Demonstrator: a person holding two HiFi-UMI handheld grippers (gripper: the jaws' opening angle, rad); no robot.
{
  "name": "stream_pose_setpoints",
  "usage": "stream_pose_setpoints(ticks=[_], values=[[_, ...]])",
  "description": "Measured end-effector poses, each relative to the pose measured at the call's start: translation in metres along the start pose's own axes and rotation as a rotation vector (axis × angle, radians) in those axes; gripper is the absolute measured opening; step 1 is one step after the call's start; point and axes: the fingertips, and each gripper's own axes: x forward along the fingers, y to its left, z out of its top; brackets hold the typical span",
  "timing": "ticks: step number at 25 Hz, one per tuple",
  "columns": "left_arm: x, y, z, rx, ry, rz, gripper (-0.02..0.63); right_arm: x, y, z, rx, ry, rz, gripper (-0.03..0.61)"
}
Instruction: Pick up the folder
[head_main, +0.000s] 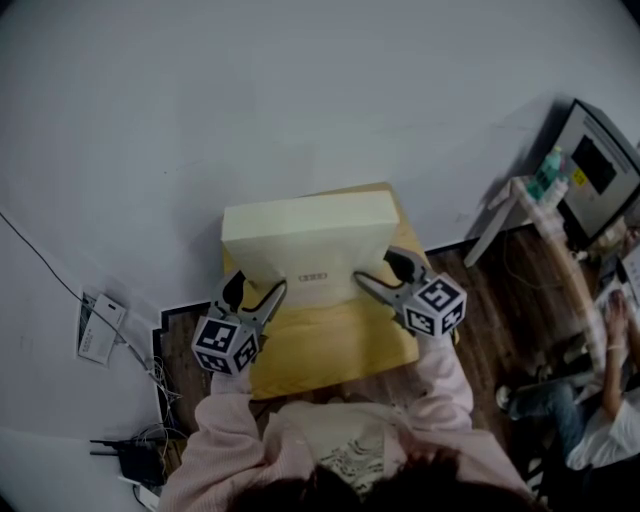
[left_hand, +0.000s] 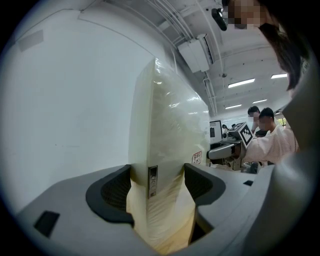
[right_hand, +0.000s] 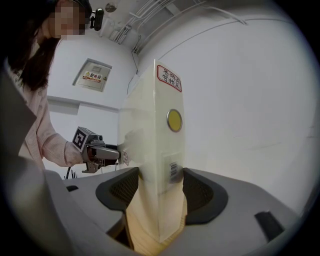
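The folder (head_main: 308, 245), a thick cream box file wrapped in shiny plastic, sits in the middle of the head view, held from both short ends. The left gripper (head_main: 257, 290) bites its left end and the right gripper (head_main: 378, 268) its right end. In each gripper view the two dark pads press flat on the folder's sides, so both grippers are clenched on it. On the end that the right gripper holds there is a red-framed label (right_hand: 169, 77), a round yellow disc (right_hand: 174, 120) and a small barcode.

Below the folder lies a yellow table (head_main: 330, 350), and the folder covers the table's far part (whether it touches the table top, I cannot tell). A white wall (head_main: 250, 90) fills the upper half of the frame, close behind the table.

At the lower left, on the dark floor, there are a white paper-like thing (head_main: 98, 328), a thin cable (head_main: 40, 260) and a black device with antennas (head_main: 115, 445). At the right edge stand a monitor (head_main: 597, 165) and a green bottle (head_main: 548, 172), and below them another person (head_main: 610, 400) sits, well apart from the folder. The holder's pink sleeves (head_main: 225, 430) fill the bottom of the frame.
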Motion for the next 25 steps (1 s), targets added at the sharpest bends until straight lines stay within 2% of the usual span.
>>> stream_pose_setpoints(ticks=[14,25], values=[[-0.017,-0.014,0.043,0.019,-0.073,0.04,0.339,-0.02,0.008,0.042,-0.007,-0.099,0.003,0.284],[-0.034,-0.025,0.076,0.027,-0.134,0.074,0.339,-0.036,0.017,0.081,-0.055,-0.162,0.007,0.282]])
